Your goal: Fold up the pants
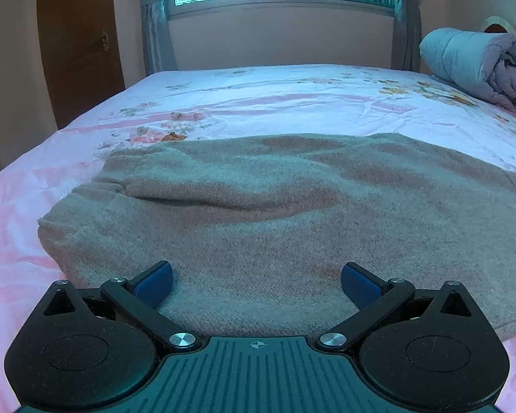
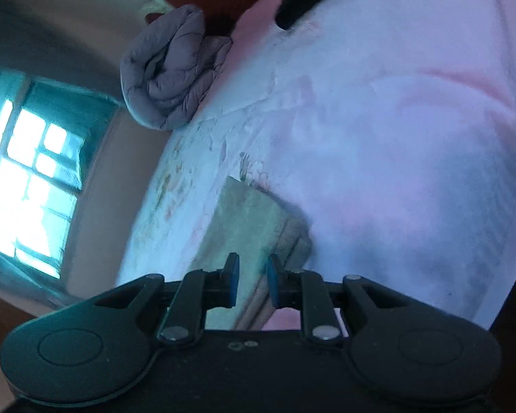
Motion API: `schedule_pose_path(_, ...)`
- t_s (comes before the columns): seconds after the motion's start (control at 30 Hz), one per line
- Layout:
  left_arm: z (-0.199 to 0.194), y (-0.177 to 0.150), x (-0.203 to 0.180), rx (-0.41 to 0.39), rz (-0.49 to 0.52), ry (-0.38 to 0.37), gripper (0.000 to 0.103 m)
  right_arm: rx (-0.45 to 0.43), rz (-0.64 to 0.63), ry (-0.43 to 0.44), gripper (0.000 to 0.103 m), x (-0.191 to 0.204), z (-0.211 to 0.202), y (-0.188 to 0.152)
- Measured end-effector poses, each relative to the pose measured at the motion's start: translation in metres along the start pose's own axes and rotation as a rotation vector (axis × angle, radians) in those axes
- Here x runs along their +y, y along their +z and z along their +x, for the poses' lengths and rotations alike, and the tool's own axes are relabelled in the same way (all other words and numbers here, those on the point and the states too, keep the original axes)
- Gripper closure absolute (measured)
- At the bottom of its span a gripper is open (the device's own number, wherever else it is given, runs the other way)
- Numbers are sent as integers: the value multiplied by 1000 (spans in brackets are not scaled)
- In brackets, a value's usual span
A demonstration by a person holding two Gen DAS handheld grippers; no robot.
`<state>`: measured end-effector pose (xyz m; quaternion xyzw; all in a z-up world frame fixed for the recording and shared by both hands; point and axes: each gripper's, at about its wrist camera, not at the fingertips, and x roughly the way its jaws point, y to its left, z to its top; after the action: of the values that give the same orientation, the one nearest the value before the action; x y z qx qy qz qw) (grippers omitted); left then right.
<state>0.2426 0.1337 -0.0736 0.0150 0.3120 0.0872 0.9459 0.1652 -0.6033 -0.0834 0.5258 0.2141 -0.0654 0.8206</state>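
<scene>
Grey-beige knitted pants [image 1: 258, 213] lie flat across the pink floral bedsheet [image 1: 292, 99], one fold already in them, so a further fold seems to be in hand. Next, each gripper needs a firm pinch on an edge. Hovering low over the near part of the cloth, the left gripper [image 1: 256, 285] has its blue pads spread wide and holds nothing. Over the pants' end, the right gripper [image 2: 253, 280] shows a narrow gap, with no cloth visibly pinched.
</scene>
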Motion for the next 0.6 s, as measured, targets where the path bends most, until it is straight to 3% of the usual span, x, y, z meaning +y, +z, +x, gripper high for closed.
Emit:
schedule_pose_path(0.17, 1, -2, -1, -7, -5, 1, 0, 30, 68, -17, 99, -10, 9, 2)
schedule_pose_path(0.33, 1, -3, 0, -10, -9, -4, 0, 15, 87, -31, 88, -6, -8, -2)
schedule_pose_path(0.6, 1, -4, 1, -14, -8, -12, 0, 5, 134, -20, 91, -18, 4, -2)
